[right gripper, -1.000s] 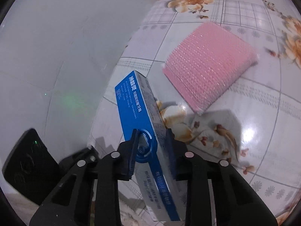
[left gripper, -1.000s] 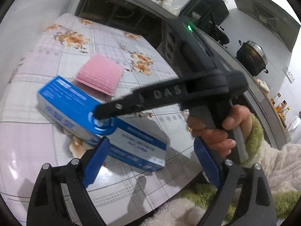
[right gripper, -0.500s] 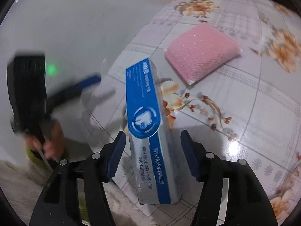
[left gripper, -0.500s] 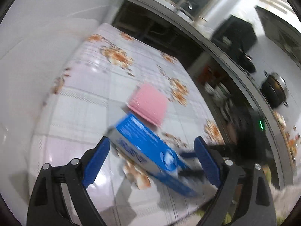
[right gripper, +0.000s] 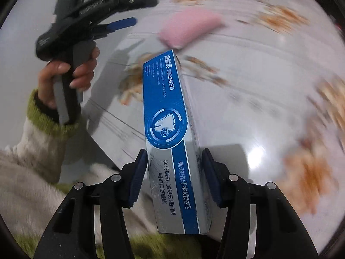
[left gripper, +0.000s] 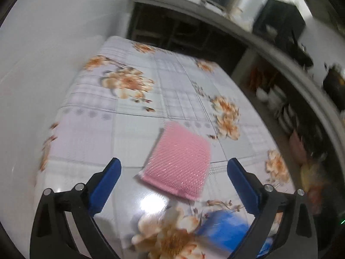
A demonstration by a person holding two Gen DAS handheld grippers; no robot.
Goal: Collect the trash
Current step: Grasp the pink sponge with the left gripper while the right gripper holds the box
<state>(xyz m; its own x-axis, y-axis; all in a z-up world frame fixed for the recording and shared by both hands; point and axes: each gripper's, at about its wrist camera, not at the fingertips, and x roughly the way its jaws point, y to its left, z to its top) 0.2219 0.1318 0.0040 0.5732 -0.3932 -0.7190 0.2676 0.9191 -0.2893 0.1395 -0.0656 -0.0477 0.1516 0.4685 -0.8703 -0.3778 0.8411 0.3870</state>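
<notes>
A blue and silver toothpaste box (right gripper: 170, 129) stands lengthwise between the blue pads of my right gripper (right gripper: 174, 157). The jaws are closing and both pads touch its sides. Its near end hangs past the table edge, over a fluffy sleeve. In the left wrist view the box (left gripper: 224, 226) is a blue blur at the bottom. A pink scouring pad (left gripper: 179, 161) lies flat on the floral tablecloth (left gripper: 129, 118), just ahead of my left gripper (left gripper: 172, 166). Those jaws are opening wide with nothing between them. The right wrist view shows the left gripper (right gripper: 140, 10) in a hand, near the pink pad (right gripper: 189, 26).
A white wall (left gripper: 43, 54) runs along the table's left side. Beyond the far and right edges stand dark shelves and a counter (left gripper: 269, 49) with pots. The person's sleeve (right gripper: 32, 161) is at the near edge.
My left gripper swung off the box and now faces the pink pad. My right gripper let go of the box's narrow end, widened, and closed again across its sides.
</notes>
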